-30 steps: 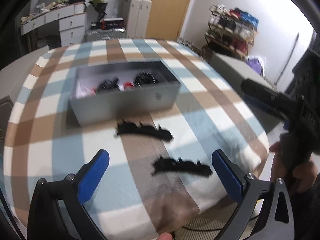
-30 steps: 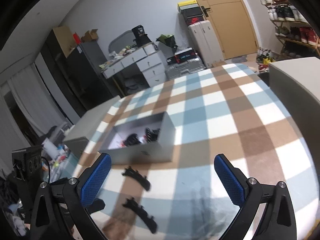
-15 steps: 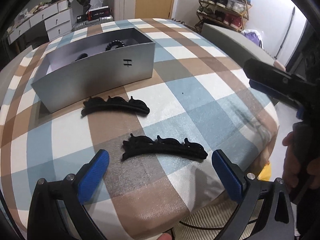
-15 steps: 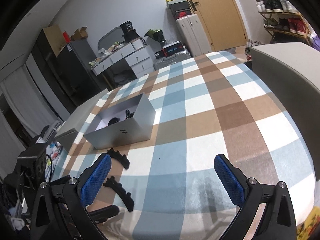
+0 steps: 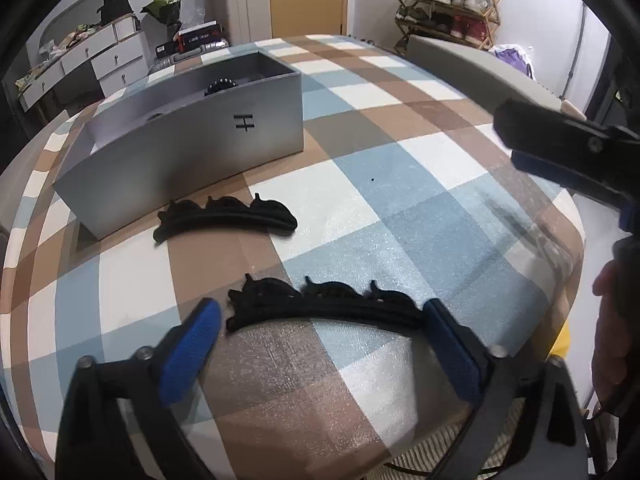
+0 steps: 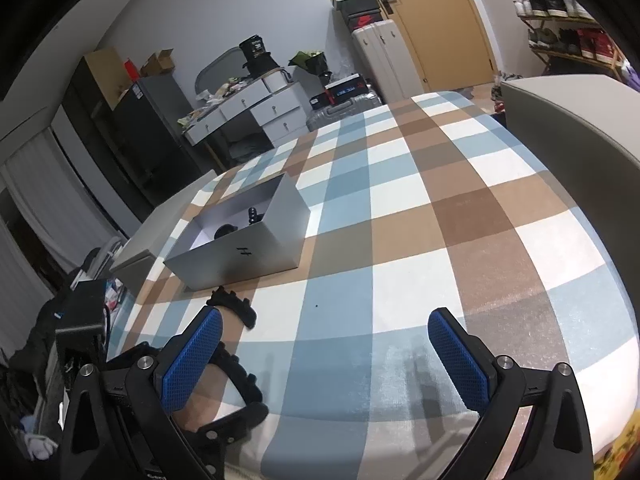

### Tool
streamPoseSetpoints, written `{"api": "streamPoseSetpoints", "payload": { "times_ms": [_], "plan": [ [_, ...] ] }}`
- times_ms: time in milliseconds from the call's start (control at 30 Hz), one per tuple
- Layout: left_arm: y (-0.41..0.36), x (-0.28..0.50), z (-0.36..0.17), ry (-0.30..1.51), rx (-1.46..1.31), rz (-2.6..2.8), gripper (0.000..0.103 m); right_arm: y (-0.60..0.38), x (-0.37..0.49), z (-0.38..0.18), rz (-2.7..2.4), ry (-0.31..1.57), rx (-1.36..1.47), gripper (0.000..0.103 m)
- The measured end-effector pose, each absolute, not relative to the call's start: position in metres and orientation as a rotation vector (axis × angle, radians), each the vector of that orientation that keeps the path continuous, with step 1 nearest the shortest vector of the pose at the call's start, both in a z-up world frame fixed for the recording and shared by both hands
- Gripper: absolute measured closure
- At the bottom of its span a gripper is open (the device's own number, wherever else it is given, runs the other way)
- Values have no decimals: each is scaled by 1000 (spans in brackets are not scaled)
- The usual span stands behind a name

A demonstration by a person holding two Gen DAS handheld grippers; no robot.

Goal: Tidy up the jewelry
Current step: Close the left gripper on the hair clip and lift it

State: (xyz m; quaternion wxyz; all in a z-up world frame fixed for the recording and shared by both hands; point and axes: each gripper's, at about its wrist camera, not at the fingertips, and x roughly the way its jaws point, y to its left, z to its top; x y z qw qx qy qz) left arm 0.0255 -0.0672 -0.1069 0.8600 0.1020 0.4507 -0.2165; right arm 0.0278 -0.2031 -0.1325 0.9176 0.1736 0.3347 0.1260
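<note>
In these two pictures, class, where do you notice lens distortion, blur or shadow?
Left wrist view: the fisheye bows the grey box; the left tool looks slightly soft. Right wrist view: the checked tablecloth bulges like a dome; the right tool casts a faint shadow.

The left hand-held gripper [image 5: 320, 334] points down at the checked cloth of the table [image 5: 420, 208], its blue pads straddling the nearer black hair clip [image 5: 324, 304] end to end; its jaws have just been closing and the right pad seems to touch the clip's end, the left just short. A second black clip [image 5: 226, 216] lies beside the grey box [image 5: 180, 160]. The right hand-held gripper [image 5: 560, 152] reaches in from the right edge.
</note>
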Motion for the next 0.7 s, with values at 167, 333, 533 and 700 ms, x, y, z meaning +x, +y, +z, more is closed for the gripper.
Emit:
{"api": "streamPoseSetpoints", "payload": {
  "times_ms": [167, 333, 533, 700],
  "plan": [
    [-62, 26, -105, 942, 194, -461, 12, -202, 28, -134, 259, 700, 358, 0],
    [-45, 23, -90, 872, 167, -421, 12, -197, 31, -134, 260, 713, 343, 0],
    [8, 23, -69, 798, 67, -300, 12, -184, 37, -136, 288, 737, 332, 0],
    [46, 21, -65, 769, -3, -203, 12, -154, 51, -144, 334, 802, 288, 0]
  ]
}}
